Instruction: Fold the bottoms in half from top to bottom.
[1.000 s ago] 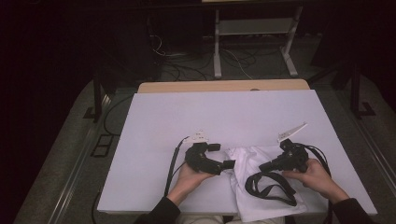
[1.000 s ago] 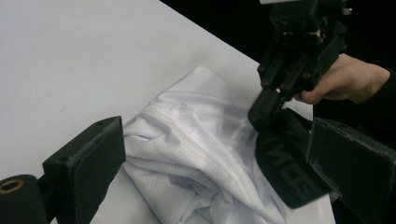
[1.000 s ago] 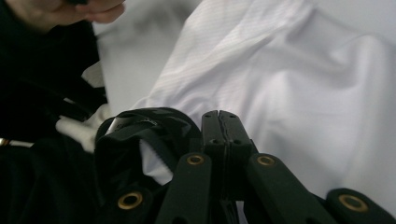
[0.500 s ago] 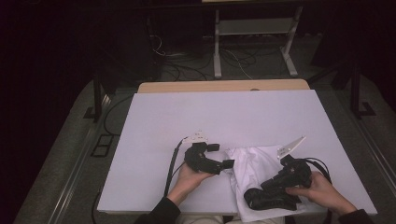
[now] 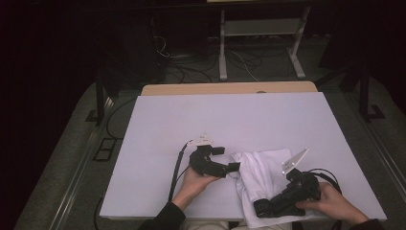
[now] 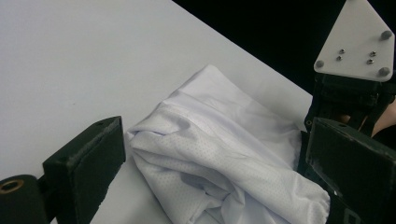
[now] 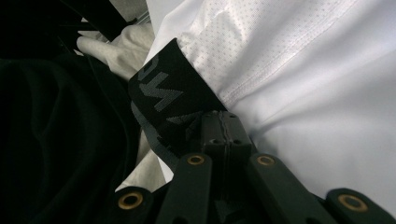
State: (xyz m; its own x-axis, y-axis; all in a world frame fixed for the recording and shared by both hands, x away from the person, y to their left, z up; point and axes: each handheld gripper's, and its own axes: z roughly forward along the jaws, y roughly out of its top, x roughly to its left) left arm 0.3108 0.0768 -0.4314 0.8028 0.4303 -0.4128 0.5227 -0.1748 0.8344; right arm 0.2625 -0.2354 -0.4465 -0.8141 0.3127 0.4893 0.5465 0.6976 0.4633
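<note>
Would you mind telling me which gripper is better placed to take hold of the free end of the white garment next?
Probably the left gripper: its jaws stand open at the white garment's crumpled end. The right gripper is shut on the black waistband.

Your white garment (image 6: 224, 154) is a fine mesh dotted all over with tiny perforations, and it carries a black waistband (image 7: 173, 98) printed with grey lettering. It lies on a pale lilac-white desk (image 5: 230, 120) whose far edge shows a tan wooden strip. Both of your grippers are matt black, the left gripper (image 5: 229, 166) and the right gripper (image 5: 261, 208) each topped with a light grey three-cornered plate.
</note>
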